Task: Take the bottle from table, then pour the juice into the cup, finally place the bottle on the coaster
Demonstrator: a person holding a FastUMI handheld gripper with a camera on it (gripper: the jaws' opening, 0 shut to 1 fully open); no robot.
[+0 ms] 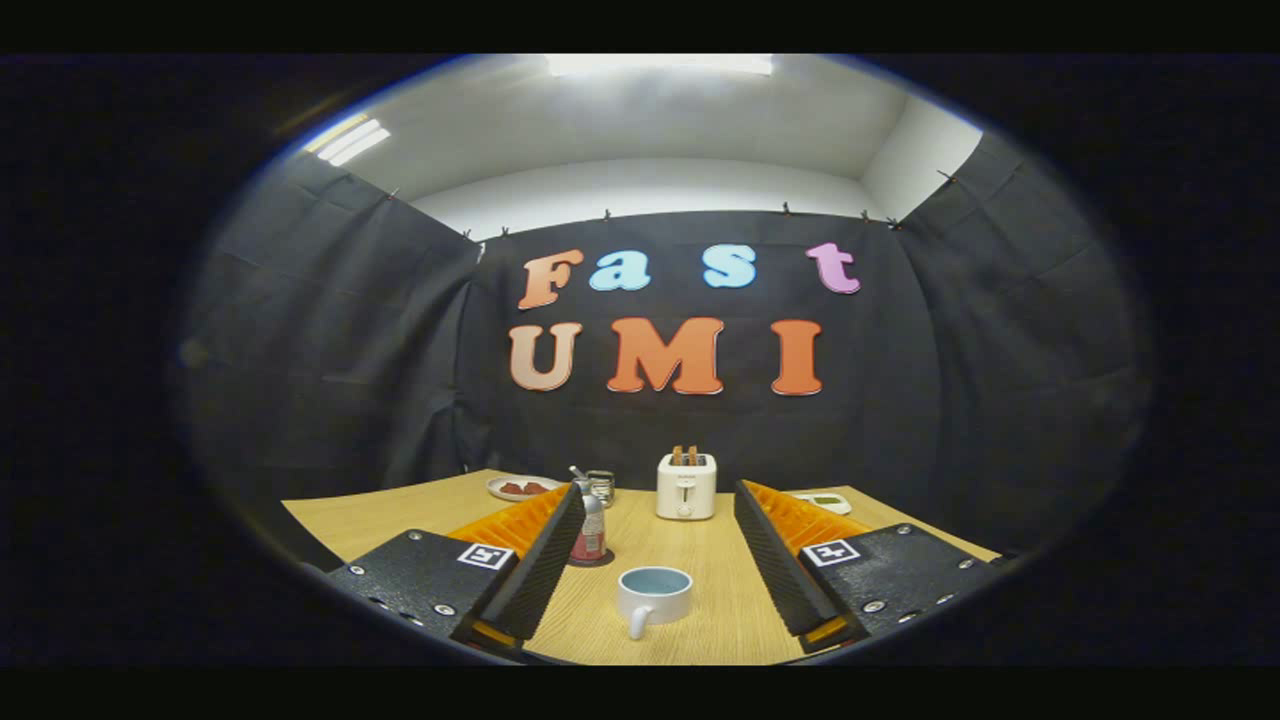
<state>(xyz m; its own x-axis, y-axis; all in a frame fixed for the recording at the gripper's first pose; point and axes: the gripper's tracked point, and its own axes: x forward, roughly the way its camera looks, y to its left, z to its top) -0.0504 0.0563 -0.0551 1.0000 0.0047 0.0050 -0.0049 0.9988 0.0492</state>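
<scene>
Gripper view: the tongs (660, 515) are spread wide and grasp nothing, their two black fingers (545, 560) angled outward over the wooden worktop (700, 570). The bottle (589, 528), with a red label and a grey cap, stands upright on a dark round coaster (603, 561), just beside the inner face of the left finger and partly hidden by it. The white cup (655, 594) sits on the worktop between the fingers, nearer than the bottle, its handle turned toward the near edge. Toward the far edge a white toaster (686, 486) stands with two slices in its slots. At the far left are a plate (520, 488) carrying red food and a small jar (600, 485). A small dish (826, 501) lies near the far right corner.
</scene>
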